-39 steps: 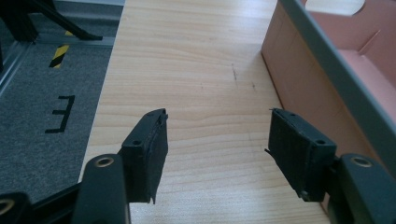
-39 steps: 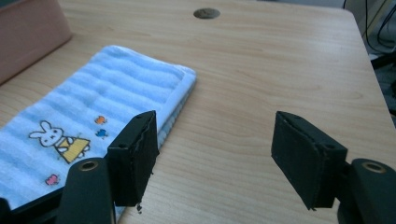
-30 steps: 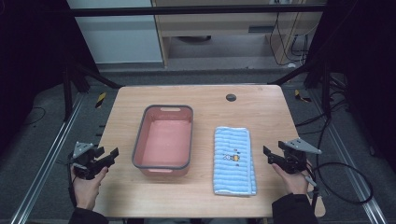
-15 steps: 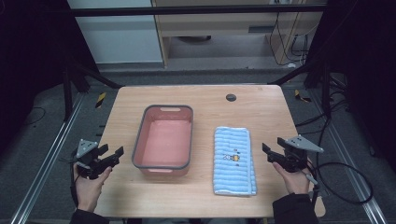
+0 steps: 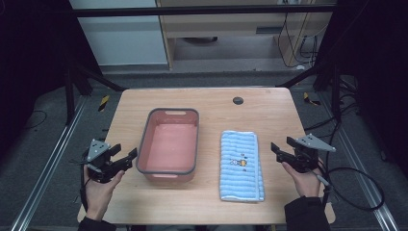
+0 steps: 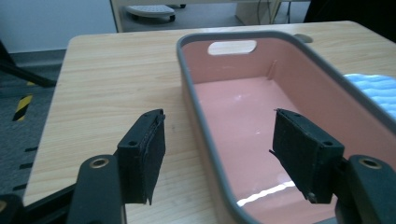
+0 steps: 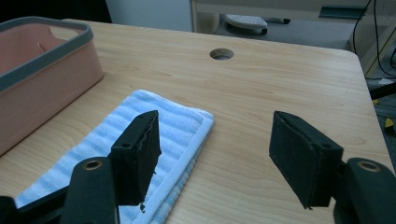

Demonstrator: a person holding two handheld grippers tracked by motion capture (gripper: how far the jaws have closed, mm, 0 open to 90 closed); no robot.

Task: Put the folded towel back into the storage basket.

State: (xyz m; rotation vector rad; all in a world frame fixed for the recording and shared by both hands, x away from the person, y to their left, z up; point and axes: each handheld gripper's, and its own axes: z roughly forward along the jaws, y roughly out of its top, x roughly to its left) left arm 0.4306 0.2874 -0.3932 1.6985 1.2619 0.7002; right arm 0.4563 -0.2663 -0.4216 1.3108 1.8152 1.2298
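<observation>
A pink basin with a grey rim [image 5: 172,110] stands empty on the wooden table, left of centre. A folded blue-striped towel [image 5: 240,163] lies flat to its right. My left gripper [image 5: 126,150] hovers by the basin's near left corner, open; its jaws have just been opening and nothing is gripped between them. In the left gripper view the left gripper [image 6: 219,123] looks along the basin's left rim [image 6: 205,140] into its bare bottom. My right gripper [image 5: 280,146] is open just right of the towel. In the right gripper view the right gripper [image 7: 215,121] has the towel's [image 7: 177,121] edge under its left jaw.
A round cable hole [image 5: 237,100] sits in the table's far right part. The table's front edge [image 5: 202,222] runs close under both hands. Metal frame rails [image 5: 43,183] flank the table, and a cable [image 5: 356,192] trails from the right gripper.
My left gripper has moved a little right and up, closer to the basin's corner. The right gripper, basin and towel have kept still.
</observation>
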